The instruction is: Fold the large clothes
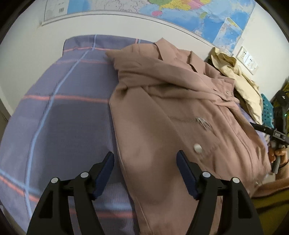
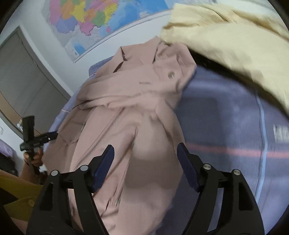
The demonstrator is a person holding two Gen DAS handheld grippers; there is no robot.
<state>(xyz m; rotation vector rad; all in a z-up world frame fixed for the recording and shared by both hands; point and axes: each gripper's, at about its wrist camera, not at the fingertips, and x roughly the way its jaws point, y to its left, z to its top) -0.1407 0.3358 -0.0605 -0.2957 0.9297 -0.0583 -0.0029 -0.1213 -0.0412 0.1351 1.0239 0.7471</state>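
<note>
A dusty-pink jacket [image 1: 171, 115] with a zip pocket and snap buttons lies partly folded on a bed with a purple checked sheet [image 1: 59, 112]. It also shows in the right wrist view [image 2: 126, 115]. My left gripper [image 1: 145, 159] is open and empty, hovering over the jacket's near left edge. My right gripper [image 2: 145, 153] is open and empty above the jacket's lower right part. The right gripper also shows at the right edge of the left wrist view [image 1: 265, 129], and the left gripper at the left of the right wrist view [image 2: 36, 139].
A cream garment [image 2: 234, 45] lies heaped on the bed beyond the jacket, also in the left wrist view [image 1: 240, 79]. A map [image 1: 198, 14] hangs on the wall behind. A teal perforated item [image 1: 267, 110] stands at the right. A grey door [image 2: 21, 81] is at the left.
</note>
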